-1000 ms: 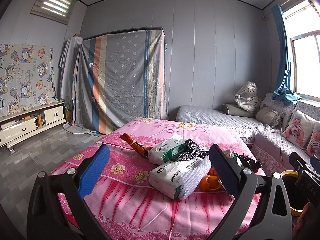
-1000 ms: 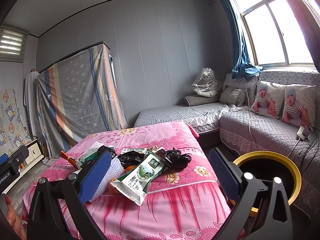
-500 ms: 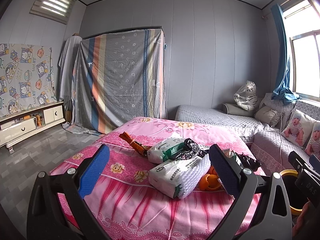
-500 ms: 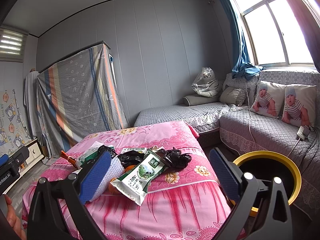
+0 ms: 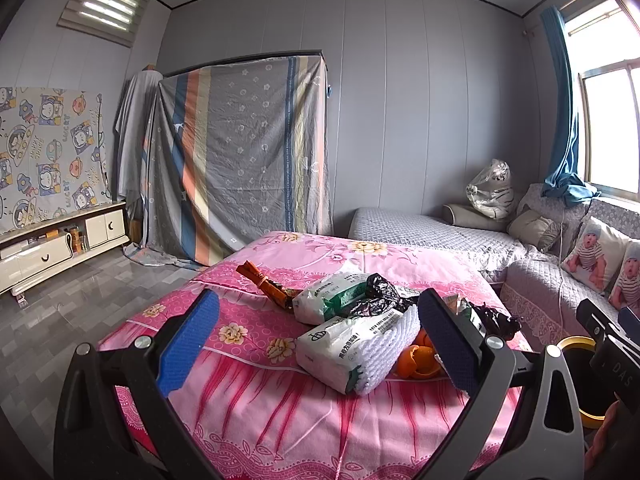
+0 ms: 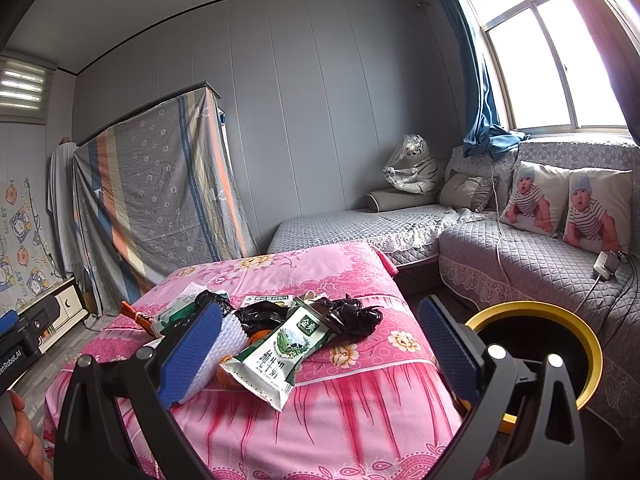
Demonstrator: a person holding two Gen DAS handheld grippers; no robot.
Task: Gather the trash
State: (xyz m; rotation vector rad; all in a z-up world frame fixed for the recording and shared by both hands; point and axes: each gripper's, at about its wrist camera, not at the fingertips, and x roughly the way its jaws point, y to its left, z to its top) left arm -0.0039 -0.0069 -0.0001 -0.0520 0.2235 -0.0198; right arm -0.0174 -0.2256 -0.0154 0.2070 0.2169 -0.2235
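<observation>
A heap of trash lies on a table under a pink flowered cloth (image 5: 256, 396). It holds a white tissue pack (image 5: 340, 348), a white-and-green pack (image 5: 328, 298), an orange wrapper (image 5: 264, 282), orange peel (image 5: 416, 362), a crumpled black bag (image 6: 352, 314) and a green-and-white milk powder pouch (image 6: 280, 354). My left gripper (image 5: 316, 342) is open and empty, hanging before the heap. My right gripper (image 6: 320, 350) is open and empty, also short of the heap. A black bin with a yellow rim (image 6: 560, 320) stands to the right of the table.
A grey quilted sofa (image 6: 520, 256) with baby-print cushions runs along the right wall under the window. A sheet-covered cabinet (image 5: 240, 152) stands at the back. A low white TV unit (image 5: 52, 248) is on the left, with grey floor (image 5: 80, 304) between.
</observation>
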